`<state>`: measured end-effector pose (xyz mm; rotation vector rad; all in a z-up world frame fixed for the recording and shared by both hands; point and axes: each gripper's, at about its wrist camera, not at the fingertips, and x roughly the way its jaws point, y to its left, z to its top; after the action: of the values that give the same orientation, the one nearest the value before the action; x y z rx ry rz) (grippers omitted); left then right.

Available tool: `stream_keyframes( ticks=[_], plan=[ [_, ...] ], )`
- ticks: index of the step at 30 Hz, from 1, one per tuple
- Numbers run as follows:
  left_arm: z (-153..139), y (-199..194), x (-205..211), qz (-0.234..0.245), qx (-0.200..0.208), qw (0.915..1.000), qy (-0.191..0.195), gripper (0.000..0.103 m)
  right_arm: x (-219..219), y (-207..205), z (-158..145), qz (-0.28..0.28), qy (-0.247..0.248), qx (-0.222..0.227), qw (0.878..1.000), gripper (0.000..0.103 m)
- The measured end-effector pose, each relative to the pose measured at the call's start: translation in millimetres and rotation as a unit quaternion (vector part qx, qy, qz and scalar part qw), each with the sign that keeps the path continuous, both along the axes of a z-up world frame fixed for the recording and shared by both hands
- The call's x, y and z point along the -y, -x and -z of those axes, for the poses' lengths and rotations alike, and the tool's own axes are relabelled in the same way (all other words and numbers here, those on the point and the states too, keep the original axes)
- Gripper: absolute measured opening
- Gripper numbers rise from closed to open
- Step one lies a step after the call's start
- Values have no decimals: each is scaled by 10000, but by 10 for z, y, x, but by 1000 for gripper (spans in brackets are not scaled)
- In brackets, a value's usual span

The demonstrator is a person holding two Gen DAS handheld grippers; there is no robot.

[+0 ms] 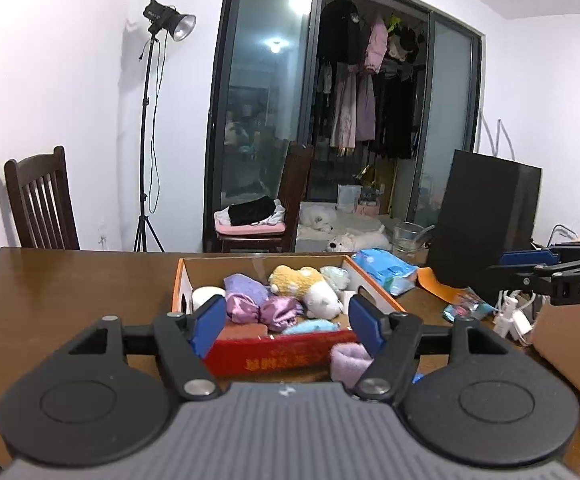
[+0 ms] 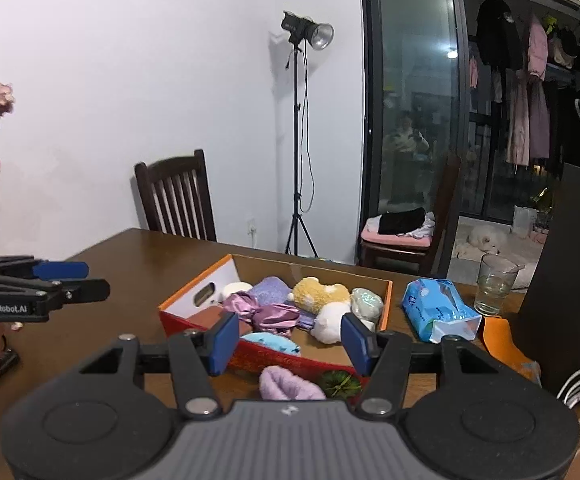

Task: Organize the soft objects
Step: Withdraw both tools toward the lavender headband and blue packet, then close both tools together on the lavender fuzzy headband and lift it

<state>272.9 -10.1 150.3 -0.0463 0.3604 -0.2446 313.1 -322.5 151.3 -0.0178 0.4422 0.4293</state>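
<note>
left wrist view: my left gripper (image 1: 287, 326) stands wide open and empty, the red cardboard box (image 1: 273, 354) of soft toys just ahead between my jaws. my right gripper (image 2: 287, 342) is equally spread, a lilac sock (image 2: 290, 384) and a green scrunchie (image 2: 340, 385) lying outside the box's near wall. bare wooden table (image 2: 129, 264) opens off my left jaw. readable: "genrobot.ai" and "das" on the gripper sides. white walls beyond.
</note>
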Motion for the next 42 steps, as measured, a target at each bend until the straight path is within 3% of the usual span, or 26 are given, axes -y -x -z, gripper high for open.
stream_keyframes(
  ticks=[8,10,13,18,24,32,35,38,42],
  plan=[
    [584,957,52,97,75,9996,264,84,39,1029,644,-121,-198,51,9997,67],
    [716,994,113,203,-131,9997,69,84,20,1167,824,-247,-185,-47,9995,67],
    [815,914,165,173,-343,9992,-98,84,-24,1147,996,-252,-45,-284,9993,67],
    [849,636,191,232,-426,9988,28,84,27,917,1084,-29,-229,-431,9988,67],
    [994,-81,386,446,-825,9956,36,83,69,353,1233,188,-524,-630,9965,66],
    [1236,-1420,630,621,-1626,9836,476,63,53,-744,1561,711,-990,-1143,9859,56],
    [1347,-1747,694,702,-1869,9777,651,50,28,-1049,1686,719,-1096,-1370,9819,40],
    [1476,-1870,721,935,-1982,9726,772,30,16,-1163,1813,625,-1185,-1435,9805,25],
    [1610,-1866,691,1076,-2155,9673,796,20,37,-1148,1881,461,-1301,-1420,9802,21]
  ],
)
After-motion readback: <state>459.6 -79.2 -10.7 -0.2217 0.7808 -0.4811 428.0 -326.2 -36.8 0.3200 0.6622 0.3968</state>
